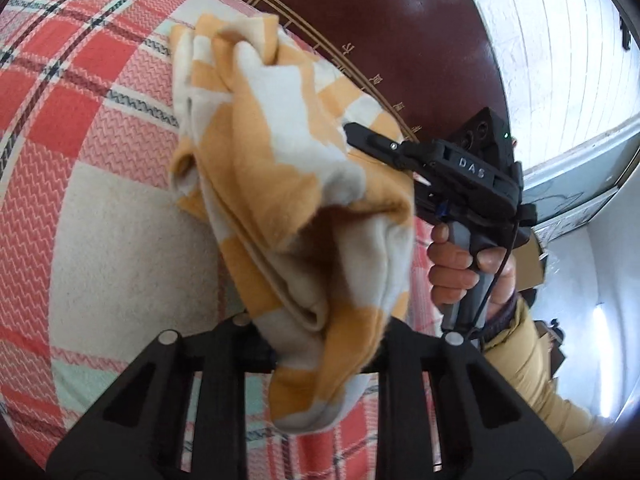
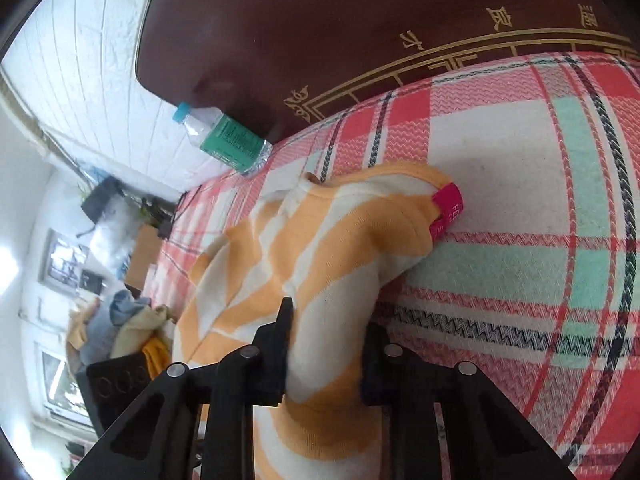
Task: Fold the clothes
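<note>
In the left wrist view, the orange-and-white garment (image 1: 288, 200) runs as one bunched band from the left tool (image 1: 316, 356) at six o'clock up toward twelve o'clock, its far end sagging onto the plaid bed cover (image 1: 92, 128). The left tool's jaws are drawn narrow on the near end of the cloth, which spills over them, so the fingers are mostly hidden. The right tool (image 1: 352, 130) comes in from three o'clock, held by a hand (image 1: 460, 268), and bites the cloth's edge partway up the band. So the two grips lie along the garment's long axis, the left one nearer its lower end. In the right wrist view, the right tool (image 2: 326, 344) sits at six o'clock, its jaws closed narrow on a thick fold of the garment (image 2: 320, 248). The cloth stretches away toward one o'clock, ending at a pink tag (image 2: 446, 210) that rests on the bed cover (image 2: 520, 200). A water bottle (image 2: 220, 140) lies at eleven o'clock, well apart. I judge that the next fold turns on pulling both grips apart along this axis to stretch the cloth flat.
</note>
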{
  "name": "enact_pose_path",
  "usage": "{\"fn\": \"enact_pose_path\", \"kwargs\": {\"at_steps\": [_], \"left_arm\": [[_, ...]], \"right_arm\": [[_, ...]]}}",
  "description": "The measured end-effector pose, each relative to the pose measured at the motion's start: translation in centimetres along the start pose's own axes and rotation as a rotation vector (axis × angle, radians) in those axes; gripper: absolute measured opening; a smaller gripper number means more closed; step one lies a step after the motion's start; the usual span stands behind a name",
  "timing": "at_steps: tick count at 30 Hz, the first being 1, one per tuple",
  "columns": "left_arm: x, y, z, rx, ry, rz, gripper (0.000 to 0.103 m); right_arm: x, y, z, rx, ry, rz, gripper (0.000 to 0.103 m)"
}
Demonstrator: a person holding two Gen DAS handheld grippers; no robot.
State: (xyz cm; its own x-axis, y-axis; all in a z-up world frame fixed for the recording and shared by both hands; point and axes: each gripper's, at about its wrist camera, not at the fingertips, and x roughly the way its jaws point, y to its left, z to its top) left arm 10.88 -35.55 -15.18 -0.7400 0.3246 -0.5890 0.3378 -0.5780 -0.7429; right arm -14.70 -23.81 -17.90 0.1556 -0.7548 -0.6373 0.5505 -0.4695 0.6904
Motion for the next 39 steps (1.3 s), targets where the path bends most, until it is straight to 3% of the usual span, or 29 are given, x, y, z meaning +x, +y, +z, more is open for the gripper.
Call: {"fn": "enact_pose_path", "kwargs": {"at_steps": [9, 14, 20, 23, 26, 32, 35, 39], "left_arm": [[-8.0, -3.4, 1.1, 0.034, -0.093, -0.082, 0.024], [-15.8, -5.8, 0.7, 0.098, -0.174, -0.098, 0.024], [-27.0, -9.0, 0.1, 0.186, -0.320, -0.050, 0.024], [-32.6, -9.2, 0.6, 0.212, -0.395, 0.009, 0.024], [-38.2, -8.5, 0.5, 0.210, -0.451, 0.077, 0.024], [-45.0, -3.1, 1.7, 0.116, -0.530, 0.183, 0.024], [-48.5, 0.3, 1.0, 0.067, -0.568, 0.208, 0.024], [-51.2, 4.5, -0.7, 0.006, -0.595, 0.215, 0.024]], "right_arm": [[-4.2, 6.6, -0.1, -0.009, -0.074, 0.140, 0.021], [-6.2, 12.9, -0.6, -0.066, -0.117, 0.228, 0.021], [-6.2, 22.5, -0.3, -0.159, -0.149, 0.356, 0.021], [-4.9, 27.6, -0.3, -0.196, -0.147, 0.425, 0.021], [-2.8, 32.5, -0.3, -0.224, -0.132, 0.478, 0.021], [3.5, 41.0, -1.3, -0.272, -0.073, 0.493, 0.021], [6.8, 43.6, -2.4, -0.248, -0.021, 0.528, 0.021], [10.1, 46.3, -4.8, -0.280, 0.044, 0.514, 0.021]]}}
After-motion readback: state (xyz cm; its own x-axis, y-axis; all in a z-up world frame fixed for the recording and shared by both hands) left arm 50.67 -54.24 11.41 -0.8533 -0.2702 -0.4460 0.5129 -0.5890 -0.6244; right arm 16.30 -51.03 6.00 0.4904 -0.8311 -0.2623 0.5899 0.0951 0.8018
